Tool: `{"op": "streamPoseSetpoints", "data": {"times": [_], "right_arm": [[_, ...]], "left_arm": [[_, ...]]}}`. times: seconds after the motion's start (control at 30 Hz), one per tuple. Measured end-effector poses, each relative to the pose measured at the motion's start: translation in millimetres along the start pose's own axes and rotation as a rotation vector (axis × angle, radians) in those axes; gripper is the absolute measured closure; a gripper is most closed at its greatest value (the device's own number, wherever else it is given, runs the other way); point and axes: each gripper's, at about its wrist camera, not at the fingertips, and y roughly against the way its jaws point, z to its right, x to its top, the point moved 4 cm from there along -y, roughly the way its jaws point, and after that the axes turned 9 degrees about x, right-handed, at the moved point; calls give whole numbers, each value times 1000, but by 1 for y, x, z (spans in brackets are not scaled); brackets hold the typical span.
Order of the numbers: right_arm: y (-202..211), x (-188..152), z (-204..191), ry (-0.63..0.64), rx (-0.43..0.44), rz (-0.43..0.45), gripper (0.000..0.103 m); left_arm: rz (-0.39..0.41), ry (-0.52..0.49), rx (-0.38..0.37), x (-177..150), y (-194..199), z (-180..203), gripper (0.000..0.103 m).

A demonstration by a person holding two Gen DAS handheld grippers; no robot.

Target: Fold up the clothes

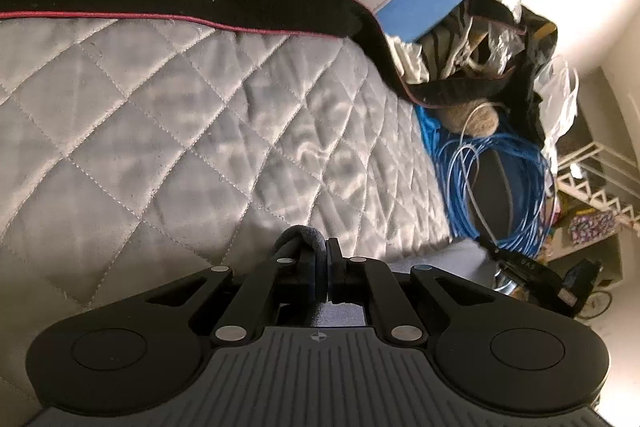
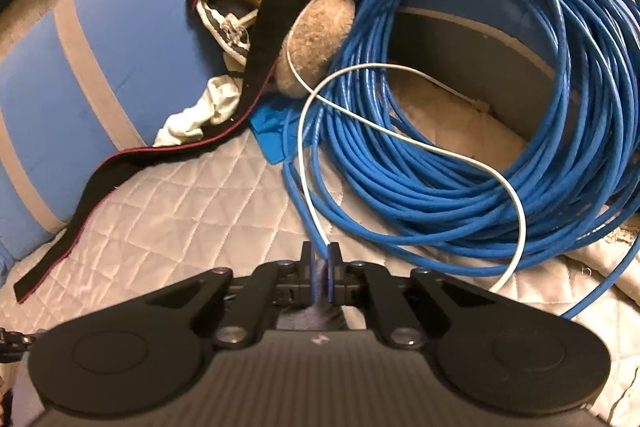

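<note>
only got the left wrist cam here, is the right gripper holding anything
observer: yes, the right gripper is shut on a bit of bluish-grey cloth pinched between its pads
operator: ok, anything close to its tips i should worry about
observer: a white cable loops over the blue cable coil and runs down right to the fingertips, along with one blue strand; i cannot tell if either is caught in the grip
</note>
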Motion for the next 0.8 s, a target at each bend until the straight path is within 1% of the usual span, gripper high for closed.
{"op": "streamPoseSetpoints", "data": {"times": [0.07, 0.1, 0.13, 0.17, 0.2, 0.23, 0.33, 0.43, 0.47, 0.53, 0.63, 0.67, 0.77, 0.8], "right_arm": [[4, 2, -5, 29, -19, 1, 67], [8, 4, -8, 47, -32, 11, 62], [14, 4, -14, 70, -27, 25, 45], [20, 5, -20, 95, -16, 41, 25], [27, 4, -29, 129, -6, 53, 19], [34, 0, -42, 167, 9, 49, 17], [52, -15, -85, 286, 67, 9, 9], [67, -43, -134, 393, 165, -49, 3], [72, -54, -152, 432, 202, -67, 2], [76, -76, -183, 498, 237, -103, 0], [71, -115, -223, 580, 262, -164, 0], [69, -129, -235, 607, 269, -184, 0], [61, -170, -264, 661, 294, -226, 0], [59, -183, -271, 681, 292, -234, 0]], "left_arm": [[-23, -23, 10, 1, -1, 4, 95], [-28, -23, 6, 2, 0, 5, 93], [-33, -18, -8, 3, 1, 6, 87], [-38, -13, -20, 4, 3, 7, 77], [-39, -10, -29, 5, 6, 8, 73], [-36, -13, -29, 5, 10, 8, 69], [-20, -18, -28, 8, 22, 8, 68], [29, -35, 18, 8, 41, 6, 57], [32, -51, 34, 8, 47, 6, 57], [27, -89, 84, 5, 59, 3, 57], [40, -200, 212, -9, 80, -4, 57], [43, -234, 243, -13, 85, -5, 58], [35, -336, 323, -32, 102, -12, 58], [30, -363, 338, -38, 106, -14, 59]]}}
